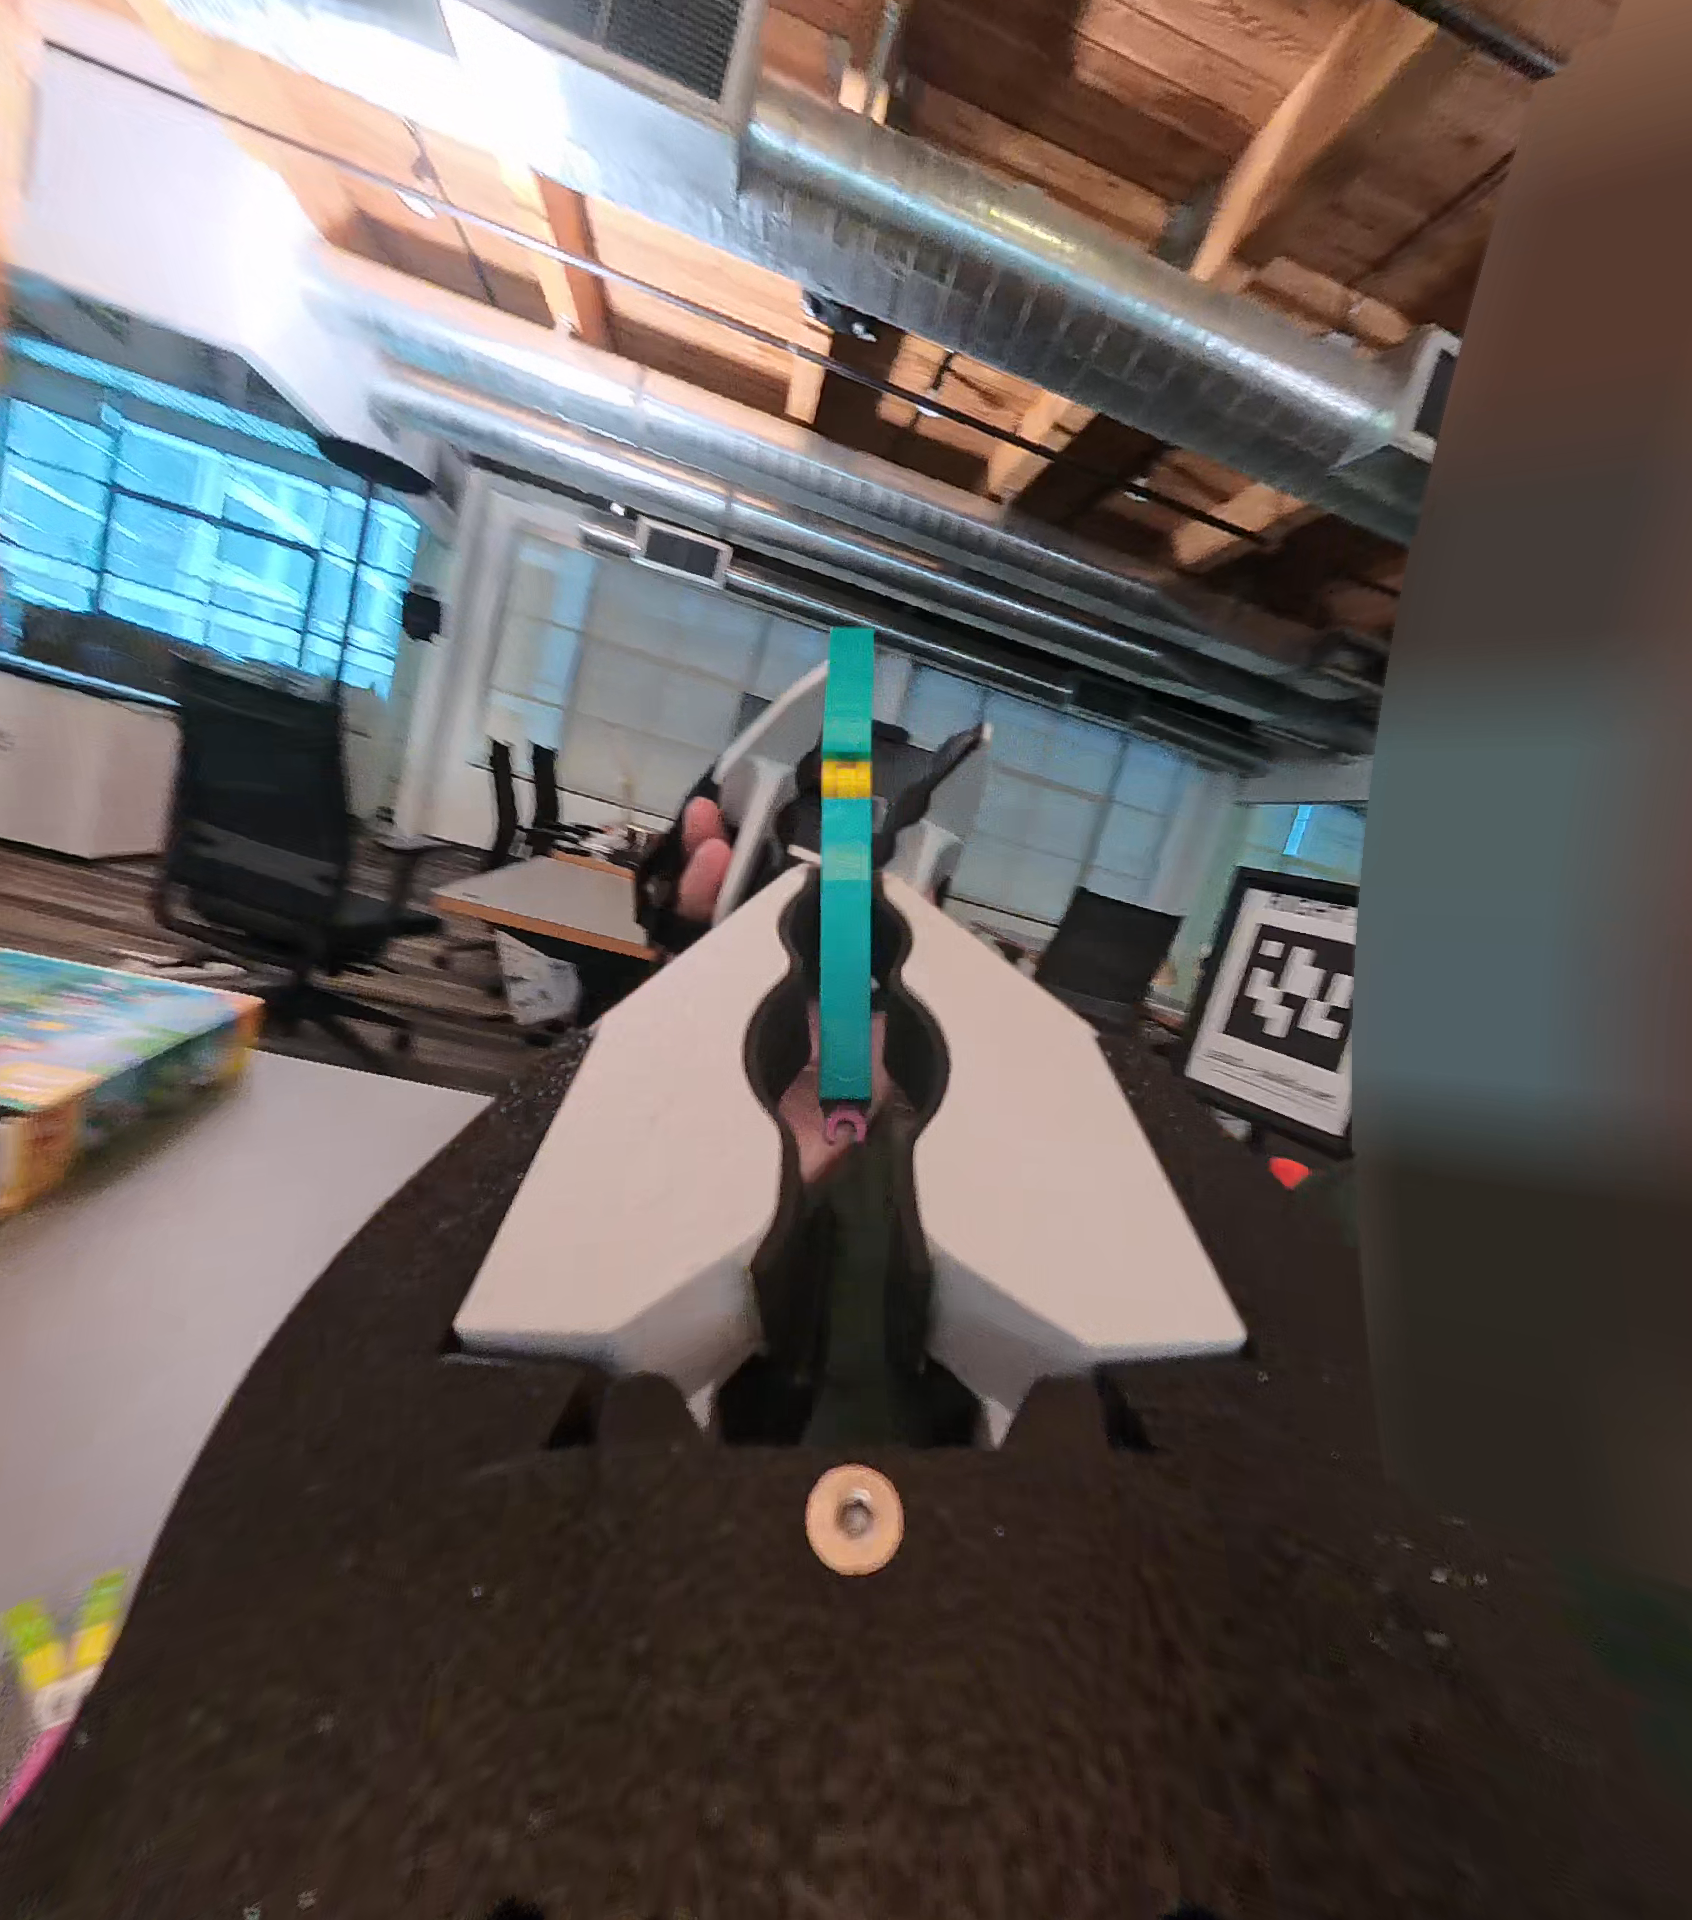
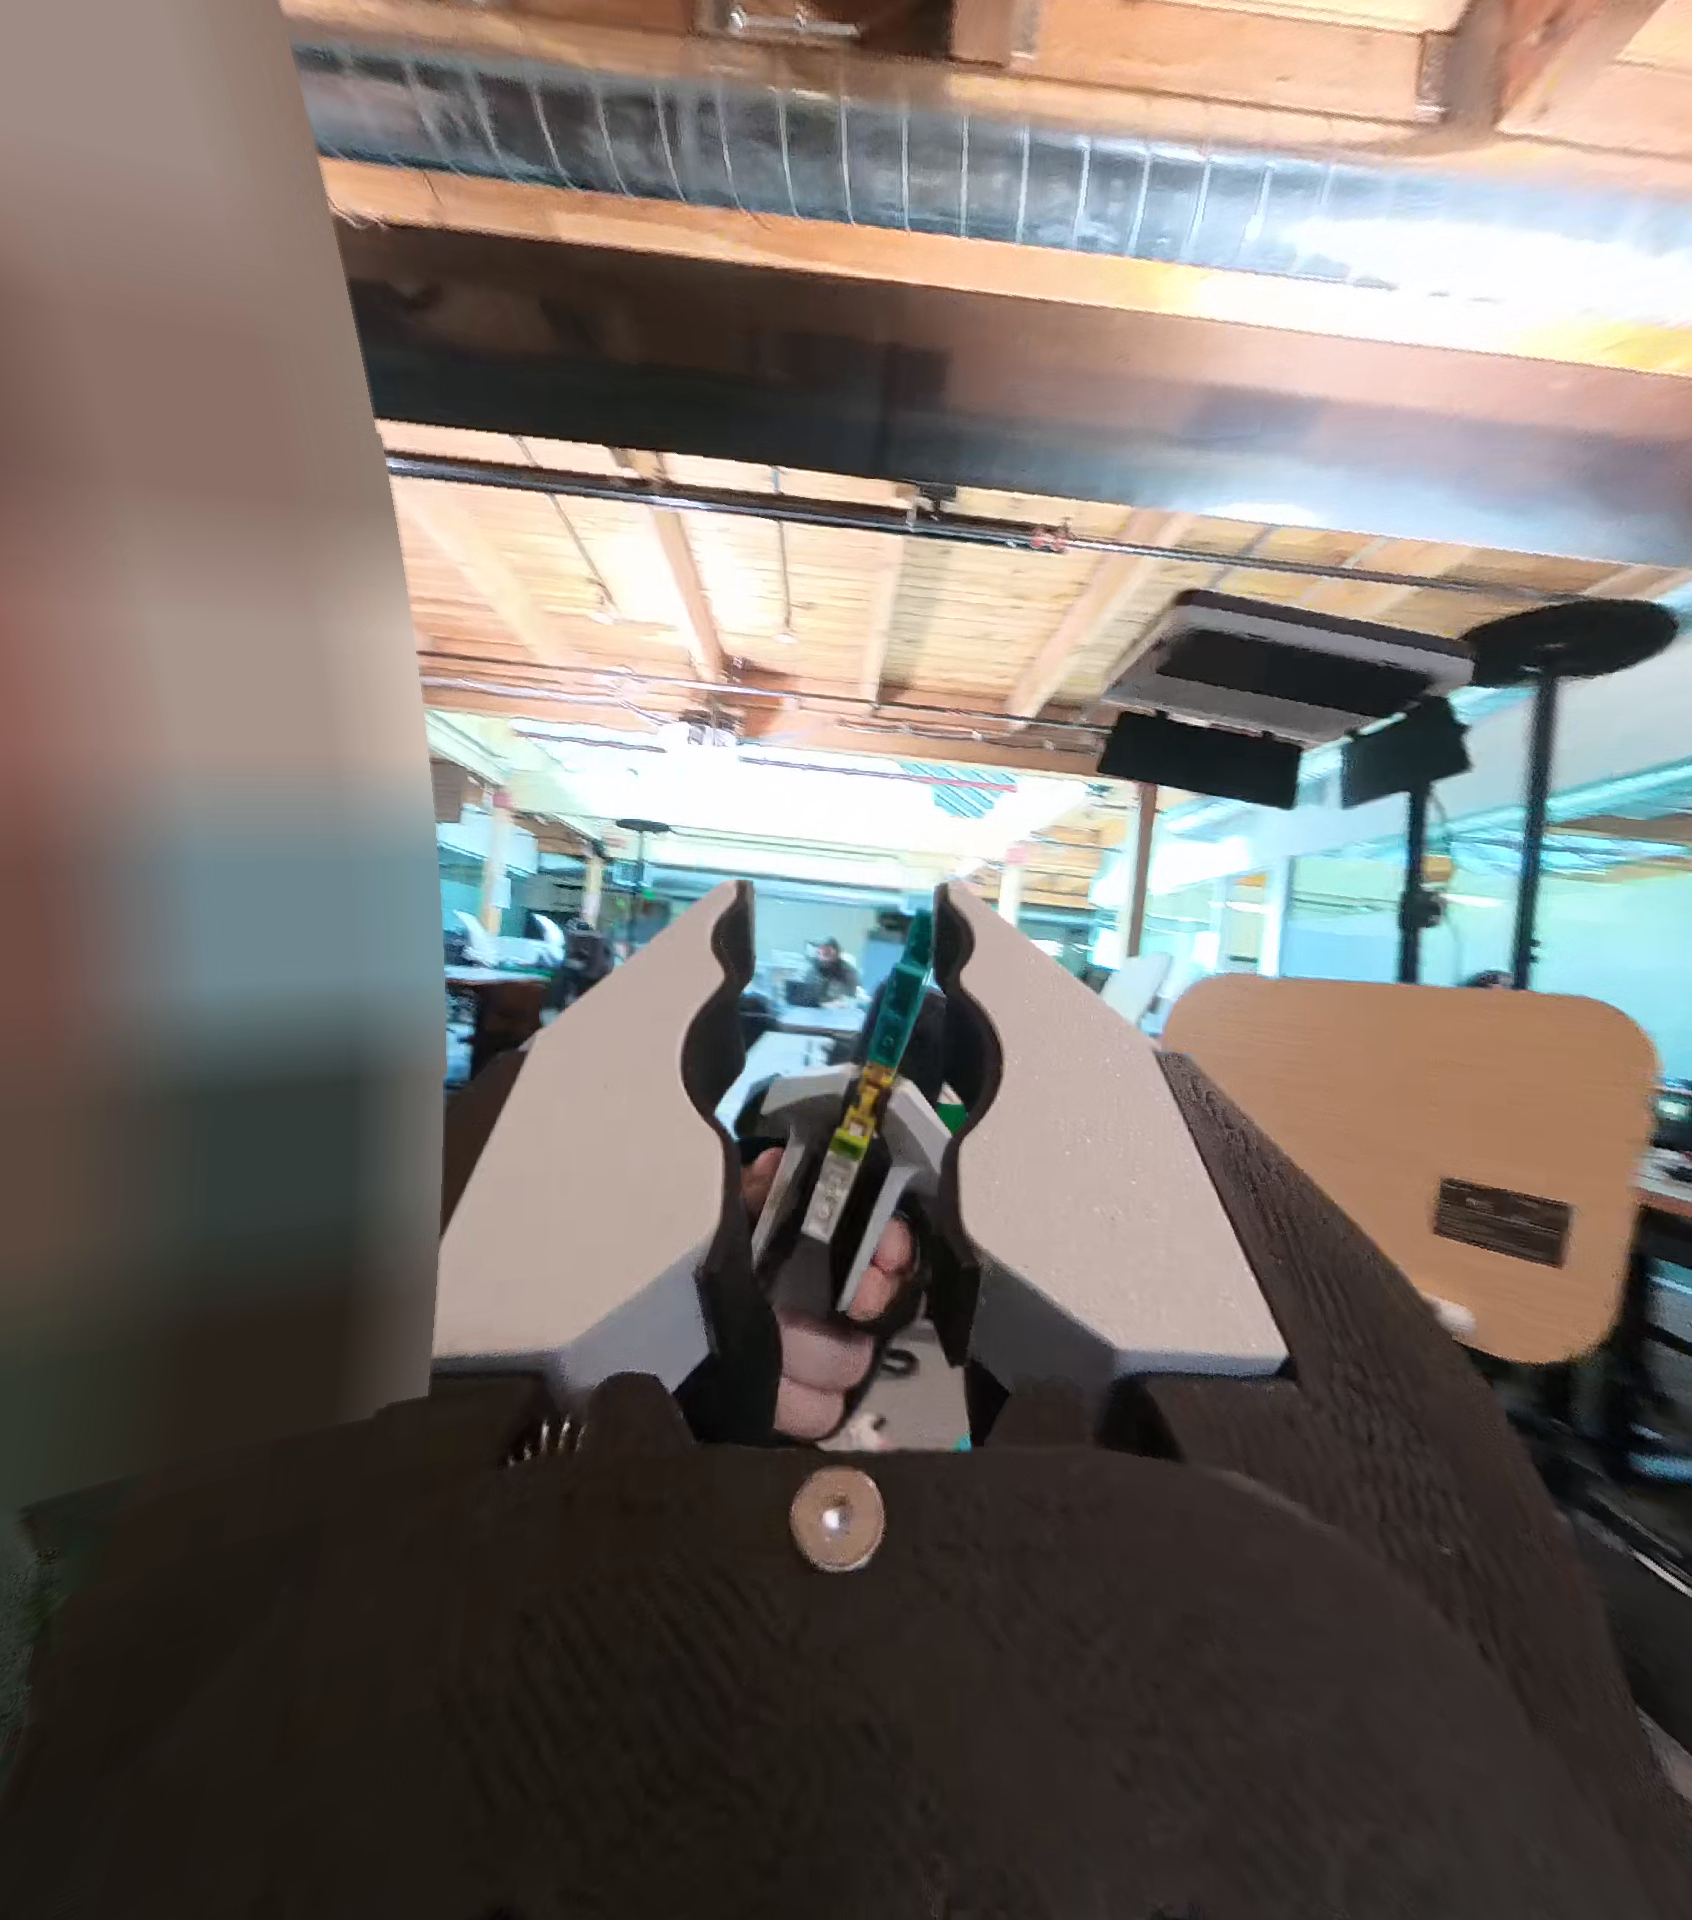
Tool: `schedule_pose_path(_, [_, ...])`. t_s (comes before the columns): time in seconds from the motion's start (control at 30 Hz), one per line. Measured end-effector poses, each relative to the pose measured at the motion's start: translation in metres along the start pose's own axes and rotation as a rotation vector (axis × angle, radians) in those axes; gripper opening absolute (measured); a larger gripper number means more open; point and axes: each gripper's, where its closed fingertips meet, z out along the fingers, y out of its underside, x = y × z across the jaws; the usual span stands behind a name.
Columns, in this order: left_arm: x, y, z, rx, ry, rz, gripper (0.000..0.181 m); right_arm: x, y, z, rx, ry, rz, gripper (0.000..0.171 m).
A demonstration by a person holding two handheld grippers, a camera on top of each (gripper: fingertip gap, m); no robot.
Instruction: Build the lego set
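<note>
The left gripper (image 1: 844,935) is clamped on a thin teal lego assembly (image 1: 846,883), seen edge-on, its long axis running straight out past the fingertips with a yellow piece (image 1: 846,777) partway along. The right gripper (image 2: 842,904), jaws parted and empty, faces that assembly from directly opposite and just beyond it, so it is the free tool. Both are raised above the pale table (image 1: 146,1299), where the lego box (image 1: 63,1049) lies well left of the assembly, in an open office.
</note>
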Motion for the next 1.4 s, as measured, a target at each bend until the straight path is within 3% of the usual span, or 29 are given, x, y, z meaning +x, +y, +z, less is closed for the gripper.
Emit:
schedule_pose_path(0.2, [-0.005,-0.005,-0.005,-0.002,-0.058,0.079,0.006,0.011,0.010,0.009,-0.136,0.182,-0.081,0.032])
schedule_pose_path(0.4, [0.003,0.004,0.001,-0.067,-0.033,0.122,0.006,0.010,0.038,0.020,-0.321,0.249,0.015,0.027])
schedule_pose_path(0.6, [0.007,0.018,0.006,-0.152,-0.016,0.147,0.005,0.004,0.044,0.024,-0.337,0.200,0.082,0.009])
schedule_pose_path(0.8, [0.006,0.029,0.010,-0.207,-0.008,0.146,0.006,0.002,0.046,0.027,-0.334,0.188,0.116,0.006])
schedule_pose_path(0.9, [0.007,0.029,0.012,-0.187,-0.006,0.145,0.005,0.004,0.043,0.028,-0.316,0.204,0.086,0.024])
schedule_pose_path(1.0, [0.007,0.013,0.007,-0.090,0.007,0.099,0.006,0.007,0.029,0.021,-0.258,0.217,0.025,0.027])
schedule_pose_path(1.17, [0.004,0.000,0.001,-0.014,0.011,0.059,0.006,0.002,0.036,0.012,-0.337,0.182,0.011,0.000])
schedule_pose_path(1.4, [0.007,0.008,0.005,-0.052,0.023,0.058,0.006,0.003,0.042,0.019,-0.354,0.194,0.000,0.000])
